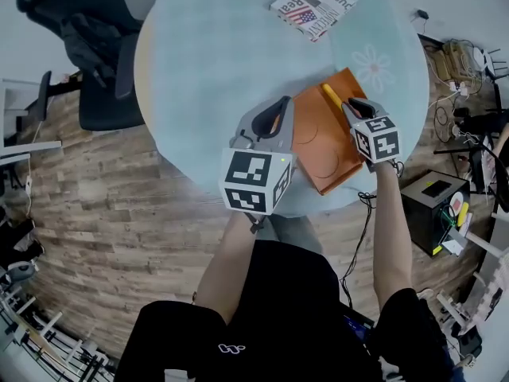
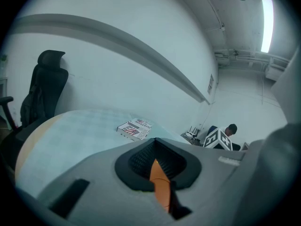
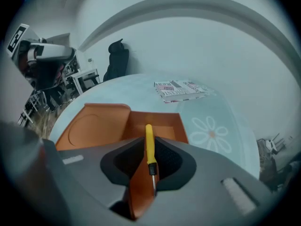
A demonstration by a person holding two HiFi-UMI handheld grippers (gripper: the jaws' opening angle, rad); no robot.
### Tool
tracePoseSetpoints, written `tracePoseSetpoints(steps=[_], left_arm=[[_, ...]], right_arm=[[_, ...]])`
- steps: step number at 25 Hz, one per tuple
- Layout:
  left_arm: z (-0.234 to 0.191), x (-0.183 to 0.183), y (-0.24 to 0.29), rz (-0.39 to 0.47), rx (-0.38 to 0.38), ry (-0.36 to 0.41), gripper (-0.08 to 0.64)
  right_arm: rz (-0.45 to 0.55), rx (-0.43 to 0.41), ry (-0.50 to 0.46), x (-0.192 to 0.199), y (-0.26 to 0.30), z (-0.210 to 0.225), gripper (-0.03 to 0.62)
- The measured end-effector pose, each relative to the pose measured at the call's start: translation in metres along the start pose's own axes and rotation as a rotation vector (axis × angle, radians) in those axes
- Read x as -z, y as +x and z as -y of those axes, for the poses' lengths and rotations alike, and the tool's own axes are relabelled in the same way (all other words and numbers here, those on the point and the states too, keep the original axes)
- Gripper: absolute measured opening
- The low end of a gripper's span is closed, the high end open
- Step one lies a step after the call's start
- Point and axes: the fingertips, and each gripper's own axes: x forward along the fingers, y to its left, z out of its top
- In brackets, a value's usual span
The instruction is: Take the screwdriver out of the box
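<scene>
Yellow-handled screwdriver [image 3: 149, 145] lies in the open orange box [image 1: 322, 153], in the tray [image 3: 157, 126] half. Its handle points away from the person and its metal shaft comes back toward the right tool [image 3: 149, 157]. Right tool: jaws apart, one on each side of the handle, pads not pressing on it. The tray's near wall rises right under the shaft, just in front of those jaws.

Left tool [image 2: 156, 160]: jaws together on a thin orange edge. The head view puts it at the left edge of the lid [image 3: 94, 126]. The lid is flipped open flat beside the tray, its round embossed panel facing up.

Around:
- A booklet [image 1: 312, 3] with flag print lies on the far side of the bench [image 1: 215, 62], well apart from the box.
- A flower print [image 1: 374, 66] on the cloth [image 1: 191, 118] sits just beyond the tray's far right corner.
- A black office chair [image 1: 91, 54] stands at the bench's far left.
- A black boxy device [image 1: 433, 205] stands on the floor [image 1: 103, 189] at the right, with tangled cables [image 1: 457, 58] further back.

The bench is round, under a pale blue-green cloth, and the box is near the person's edge. The floor is wood plank. The walls [image 2: 117, 13] are pale, with a strip light [image 2: 267, 18] on the ceiling.
</scene>
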Motion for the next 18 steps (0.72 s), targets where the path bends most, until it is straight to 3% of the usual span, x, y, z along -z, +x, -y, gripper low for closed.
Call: tracePoseSetpoints(steps=[8, 18], left_arm=[[-0.022, 0.007, -0.007, -0.005, -0.052, -0.028, 0.003], [-0.033, 0.012, -0.019, -0.002, -0.092, -0.038, 0.003]], right_arm=[[-0.217, -0.034, -0.093, 0.029, 0.039, 0.001, 0.117], [-0.23, -0.051, -0.053, 0.035, 0.048, -0.004, 0.089]])
